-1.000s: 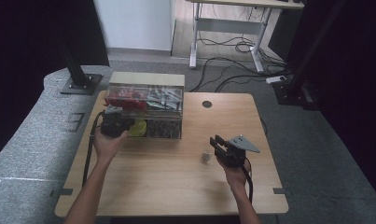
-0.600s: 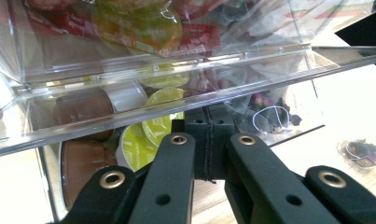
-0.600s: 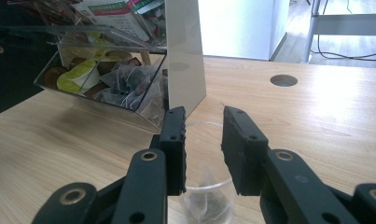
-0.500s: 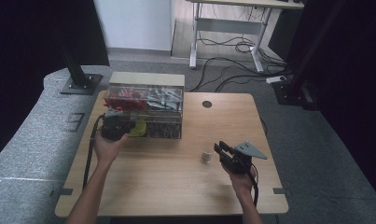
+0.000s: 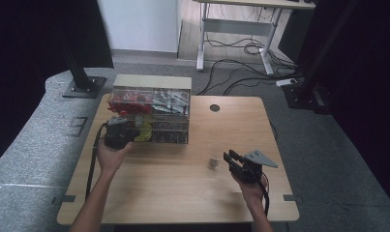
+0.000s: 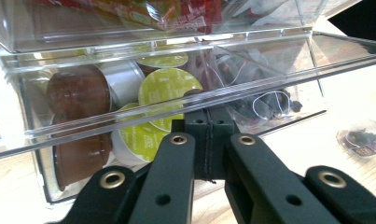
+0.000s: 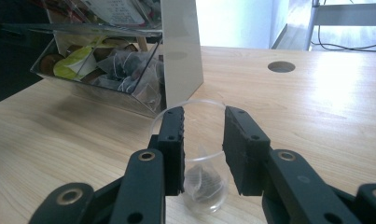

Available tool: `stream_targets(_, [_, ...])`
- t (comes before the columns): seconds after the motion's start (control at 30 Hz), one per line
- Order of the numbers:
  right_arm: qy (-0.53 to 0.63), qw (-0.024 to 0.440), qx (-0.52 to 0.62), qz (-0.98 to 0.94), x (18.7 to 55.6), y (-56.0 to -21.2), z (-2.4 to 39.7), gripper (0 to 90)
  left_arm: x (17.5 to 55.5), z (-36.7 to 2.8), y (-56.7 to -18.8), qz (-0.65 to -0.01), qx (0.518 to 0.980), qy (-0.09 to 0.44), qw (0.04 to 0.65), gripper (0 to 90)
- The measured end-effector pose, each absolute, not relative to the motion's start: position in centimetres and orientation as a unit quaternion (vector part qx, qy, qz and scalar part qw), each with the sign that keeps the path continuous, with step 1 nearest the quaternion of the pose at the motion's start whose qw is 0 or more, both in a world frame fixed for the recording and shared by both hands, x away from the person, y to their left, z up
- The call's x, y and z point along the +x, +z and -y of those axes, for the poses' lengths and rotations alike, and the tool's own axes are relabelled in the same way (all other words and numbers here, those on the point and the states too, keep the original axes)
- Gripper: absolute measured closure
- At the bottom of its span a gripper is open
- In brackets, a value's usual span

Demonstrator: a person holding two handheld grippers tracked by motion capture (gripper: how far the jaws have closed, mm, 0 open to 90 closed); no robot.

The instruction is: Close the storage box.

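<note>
A clear plastic organizer point(image 5: 151, 113) stands at the table's back left, its lower drawer point(image 6: 129, 116) pulled out, with green-lidded pods point(image 6: 164, 86) and tea bags point(image 7: 129, 70) inside. My left gripper point(image 5: 126, 128) is shut, its tips point(image 6: 209, 122) right at the drawer's front rim; I cannot tell whether they pinch it. A small clear cup point(image 5: 213, 161) with a tea bag point(image 7: 202, 179) in it stands on the table. My right gripper point(image 5: 228, 157) lies low just right of the cup. In the right gripper view the cup point(image 7: 206, 186) shows in the gap of the open right gripper point(image 7: 204, 126).
Red packets point(image 5: 127, 101) fill the organizer's top left compartment. A round cable hole point(image 5: 215, 107) sits in the wooden table point(image 5: 183, 193) behind the cup. A white desk frame point(image 5: 231, 29) and floor cables lie beyond the table.
My right gripper has drifted a little toward the person and lower, beside the cup. The cup and the left gripper have stayed put.
</note>
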State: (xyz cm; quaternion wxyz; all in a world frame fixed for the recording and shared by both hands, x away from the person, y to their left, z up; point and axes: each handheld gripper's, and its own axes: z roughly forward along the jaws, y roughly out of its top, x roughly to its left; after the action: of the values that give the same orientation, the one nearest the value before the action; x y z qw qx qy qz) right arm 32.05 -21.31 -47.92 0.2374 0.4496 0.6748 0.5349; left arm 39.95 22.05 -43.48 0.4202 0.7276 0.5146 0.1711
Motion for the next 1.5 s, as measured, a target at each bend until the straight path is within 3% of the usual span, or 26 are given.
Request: stream_targets(1.5, [0.518, 0.218, 0.461, -0.687, 31.7, -49.2, 22.0, 66.1, 38.9, -22.1, -47.4, -0.526, 0.733, 0.146, 0.406, 90.0])
